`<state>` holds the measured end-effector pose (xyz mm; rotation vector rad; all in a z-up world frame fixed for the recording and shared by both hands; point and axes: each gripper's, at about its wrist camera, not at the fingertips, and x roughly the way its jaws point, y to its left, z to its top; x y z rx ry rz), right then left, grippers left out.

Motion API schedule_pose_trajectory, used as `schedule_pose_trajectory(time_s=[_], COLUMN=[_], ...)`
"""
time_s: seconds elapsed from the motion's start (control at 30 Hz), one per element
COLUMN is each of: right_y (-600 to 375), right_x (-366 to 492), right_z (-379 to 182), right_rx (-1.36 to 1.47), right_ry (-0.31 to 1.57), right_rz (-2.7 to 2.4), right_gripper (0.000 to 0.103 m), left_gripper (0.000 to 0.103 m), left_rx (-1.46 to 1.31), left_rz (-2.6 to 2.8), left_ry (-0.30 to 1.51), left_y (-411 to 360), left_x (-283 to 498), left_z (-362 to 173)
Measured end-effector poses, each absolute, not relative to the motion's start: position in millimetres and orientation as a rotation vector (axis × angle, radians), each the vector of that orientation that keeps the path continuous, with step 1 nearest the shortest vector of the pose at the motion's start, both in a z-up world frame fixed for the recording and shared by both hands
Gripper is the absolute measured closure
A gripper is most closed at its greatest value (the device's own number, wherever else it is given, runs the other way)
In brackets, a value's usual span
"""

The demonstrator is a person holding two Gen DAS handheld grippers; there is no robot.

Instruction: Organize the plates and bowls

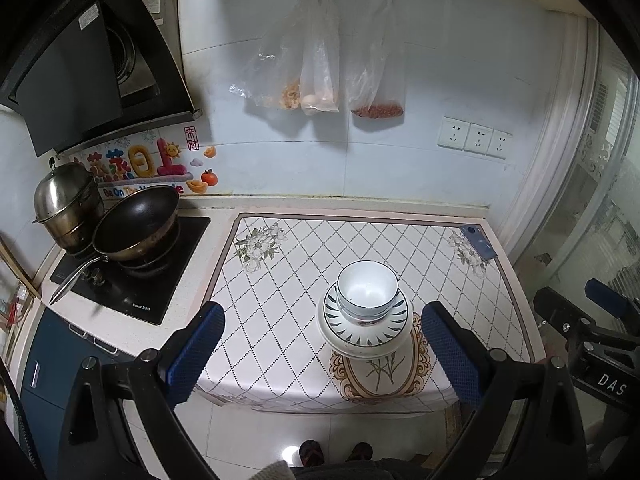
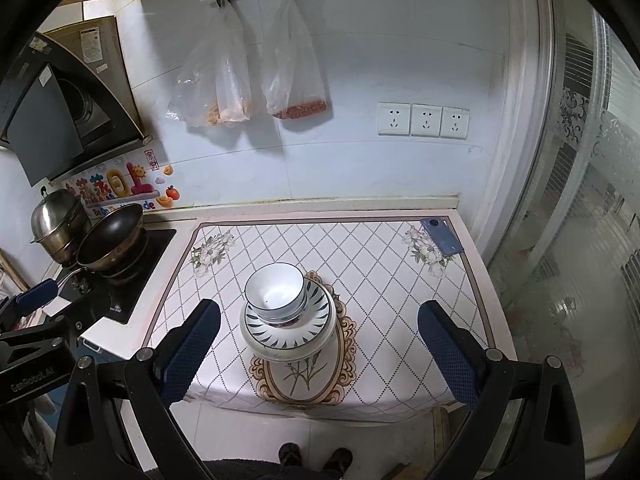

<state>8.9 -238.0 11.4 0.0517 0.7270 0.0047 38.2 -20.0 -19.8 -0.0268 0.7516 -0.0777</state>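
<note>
Bowls (image 1: pixel 367 291) stacked on plates (image 1: pixel 363 330) near the countertop's (image 2: pixel 372 280) front edge, middle. Left gripper (image 1: pixel 320 354) and right gripper (image 2: pixel 318 350) both spread wide, empty, held above and short of the stack.

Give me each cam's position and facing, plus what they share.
Left wrist: on the left gripper, above the counter's near edge, facing the wall; right gripper at right, shoes below.
Right wrist: on the right gripper, same facing; left gripper at left.
Shared: stacked bowls on plates, phone, wok.
</note>
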Motion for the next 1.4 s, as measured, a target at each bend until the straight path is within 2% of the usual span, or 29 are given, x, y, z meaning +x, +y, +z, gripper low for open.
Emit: schedule_pose_trajectory(time_s=[1.4], right_y=[-249], right_x=[13], right_z=[3], right_rx=[0.076], right_ry=[0.753], right_rz=[-0.009], right_gripper=[0.002], left_gripper=[0.002], left_rx=[-0.021], left_rz=[-0.101], left_ry=[0.786], left_y=[-26], left_x=[46], left_z=[-25])
